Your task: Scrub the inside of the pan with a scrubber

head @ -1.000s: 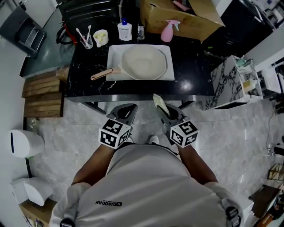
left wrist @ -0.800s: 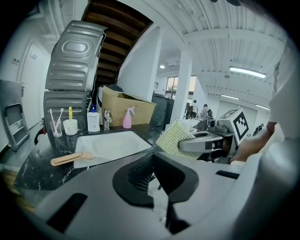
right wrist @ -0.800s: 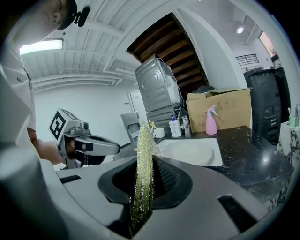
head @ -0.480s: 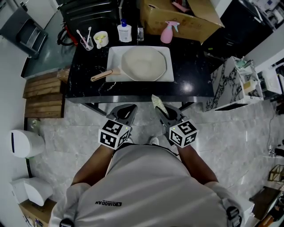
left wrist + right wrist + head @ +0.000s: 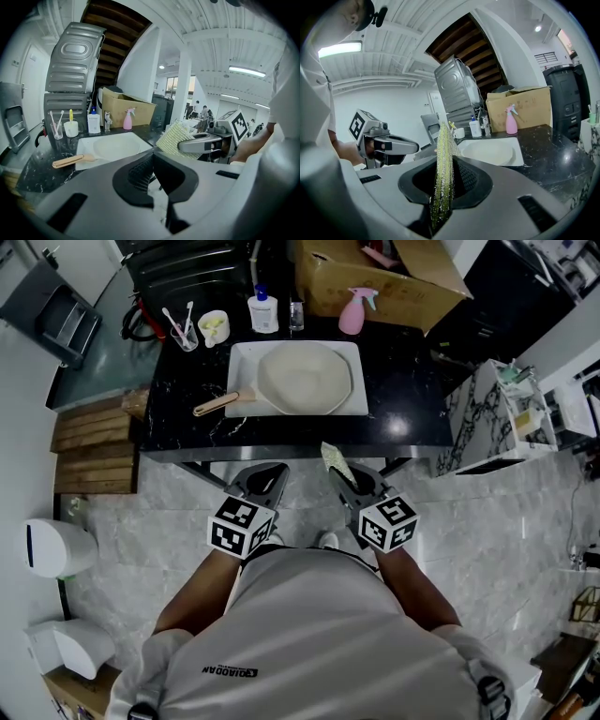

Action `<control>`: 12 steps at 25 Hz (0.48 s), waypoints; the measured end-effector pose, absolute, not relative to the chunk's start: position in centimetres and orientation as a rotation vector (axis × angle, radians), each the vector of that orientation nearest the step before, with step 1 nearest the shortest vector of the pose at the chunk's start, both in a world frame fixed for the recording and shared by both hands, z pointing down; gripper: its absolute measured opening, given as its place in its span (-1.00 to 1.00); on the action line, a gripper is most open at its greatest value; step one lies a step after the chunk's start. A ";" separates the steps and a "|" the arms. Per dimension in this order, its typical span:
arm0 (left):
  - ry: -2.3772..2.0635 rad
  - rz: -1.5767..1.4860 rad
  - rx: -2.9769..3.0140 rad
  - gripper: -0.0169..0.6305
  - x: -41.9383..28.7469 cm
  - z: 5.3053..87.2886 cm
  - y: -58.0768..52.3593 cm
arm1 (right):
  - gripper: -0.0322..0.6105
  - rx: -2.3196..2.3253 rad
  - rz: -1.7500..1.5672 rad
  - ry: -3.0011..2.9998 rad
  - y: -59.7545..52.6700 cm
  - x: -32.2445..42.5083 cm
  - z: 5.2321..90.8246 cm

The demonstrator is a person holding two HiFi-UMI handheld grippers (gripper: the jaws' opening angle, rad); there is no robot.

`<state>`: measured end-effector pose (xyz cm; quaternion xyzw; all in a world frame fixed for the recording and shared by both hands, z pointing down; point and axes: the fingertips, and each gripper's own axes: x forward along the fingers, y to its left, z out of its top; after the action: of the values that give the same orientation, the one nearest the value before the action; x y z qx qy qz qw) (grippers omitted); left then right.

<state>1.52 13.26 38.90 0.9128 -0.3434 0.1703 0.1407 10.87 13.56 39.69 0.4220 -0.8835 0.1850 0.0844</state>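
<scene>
Scrubber (image 5: 443,159) pinched between right fingers (image 5: 467,178).

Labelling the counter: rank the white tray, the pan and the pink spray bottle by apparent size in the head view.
Largest: white tray.
Then the pan lying in it.
Smallest: pink spray bottle.

Your scrubber (image 5: 335,461) is yellow-green with a fine mesh weave, and your pan (image 5: 305,377) is off-white with a tan handle (image 5: 216,405). The tray (image 5: 242,357) is white, the tabletop (image 5: 403,390) black with white veins, the spray bottle (image 5: 353,313) pink, and the box (image 5: 328,282) brown.
</scene>
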 end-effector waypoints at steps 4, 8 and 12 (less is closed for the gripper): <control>-1.004 0.490 2.633 -0.90 1.1 38.8 13.1 | -0.65 1.266 0.548 -2.634 13.4 10.8 39.5; -1.003 0.486 2.633 -0.90 1.1 38.7 13.2 | -0.65 1.269 0.551 -2.630 13.5 10.7 39.6; -1.000 0.489 2.636 -0.90 1.1 38.7 13.3 | -0.65 1.272 0.563 -2.625 13.4 10.7 39.9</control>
<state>1.05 13.25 38.66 0.9122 -0.3461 0.1693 0.1395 10.70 13.45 39.85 0.4267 -0.8804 0.1887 0.0851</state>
